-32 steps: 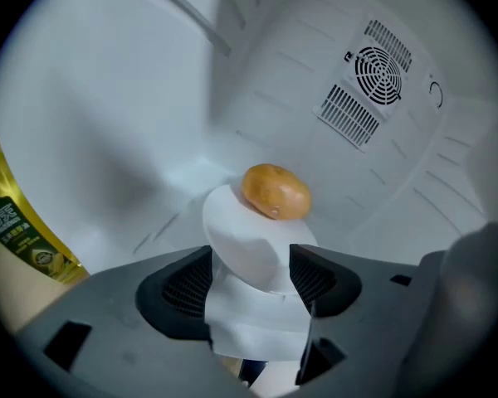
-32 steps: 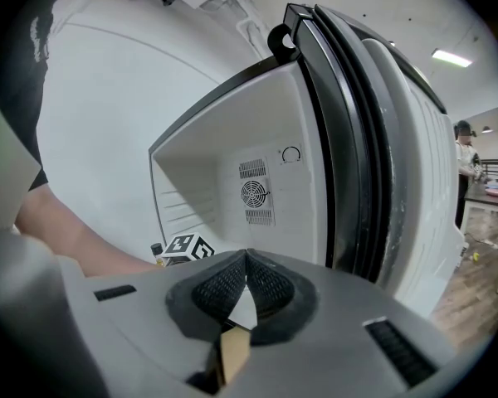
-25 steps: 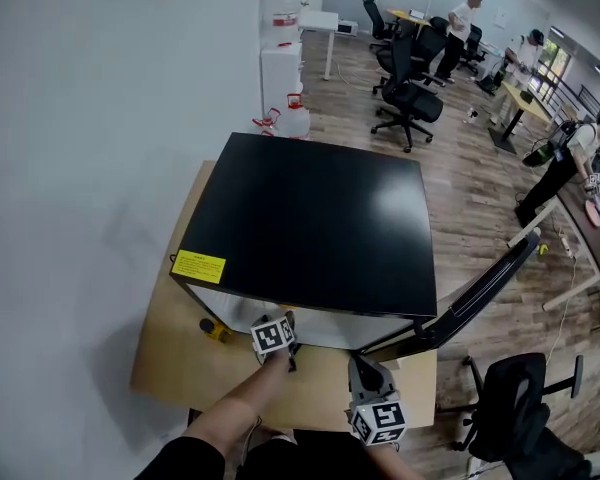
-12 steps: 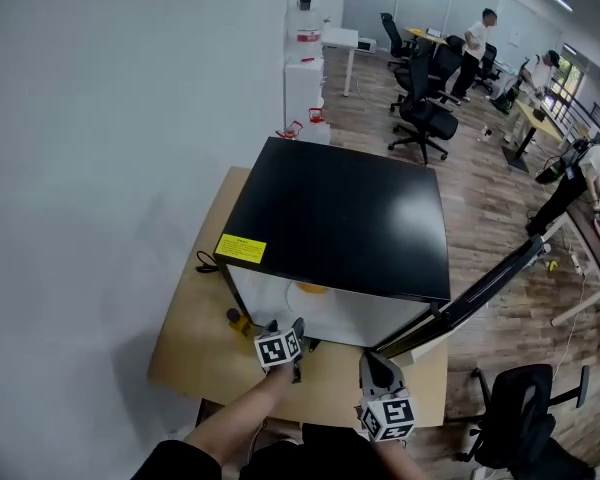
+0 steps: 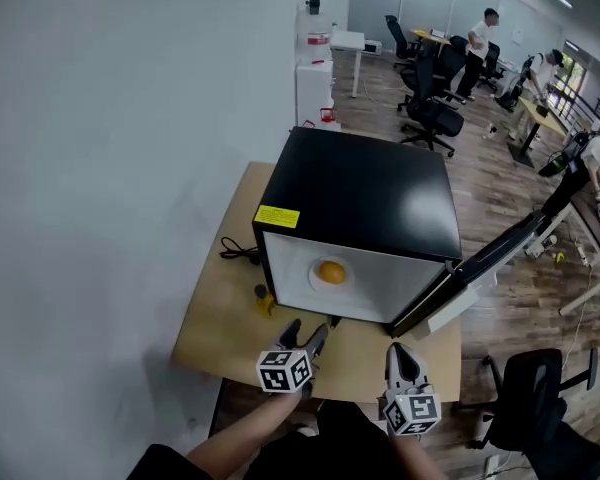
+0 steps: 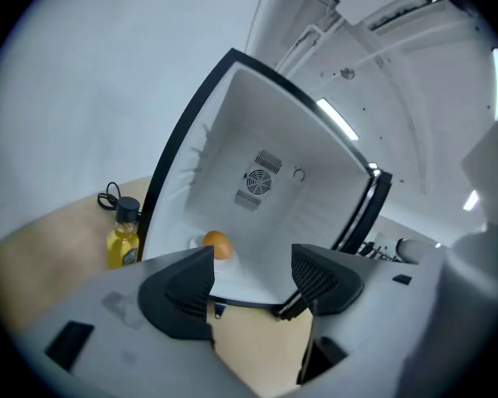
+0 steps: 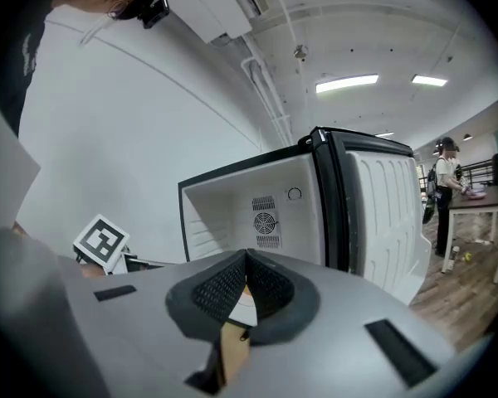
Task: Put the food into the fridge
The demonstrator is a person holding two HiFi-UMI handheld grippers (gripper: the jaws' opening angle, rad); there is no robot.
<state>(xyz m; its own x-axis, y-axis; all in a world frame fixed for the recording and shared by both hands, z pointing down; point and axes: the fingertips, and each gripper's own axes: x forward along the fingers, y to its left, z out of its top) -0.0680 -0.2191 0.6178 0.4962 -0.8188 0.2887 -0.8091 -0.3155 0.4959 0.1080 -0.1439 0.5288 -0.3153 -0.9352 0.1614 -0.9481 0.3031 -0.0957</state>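
A black mini fridge point(image 5: 370, 193) stands on the wooden table point(image 5: 220, 328) with its door point(image 5: 500, 258) swung open to the right. Inside, an orange point(image 5: 331, 272) rests on a white plate point(image 5: 315, 280). The left gripper view shows the same orange point(image 6: 217, 244) low in the white interior. My left gripper point(image 5: 308, 334) hovers over the table's front edge just before the opening, open and empty point(image 6: 253, 276). My right gripper point(image 5: 398, 352) is beside it, below the door hinge corner, jaws shut with nothing between them point(image 7: 246, 260).
A small bottle of yellow oil point(image 5: 264, 299) stands on the table left of the fridge, also in the left gripper view point(image 6: 123, 237). A black cable point(image 5: 240, 251) lies behind it. An office chair point(image 5: 530, 408) is at the right; people work at desks far back.
Both grippers have drawn back from the fridge toward the table's front edge. The view has pulled back too, so the orange on its plate inside the fridge now shows.
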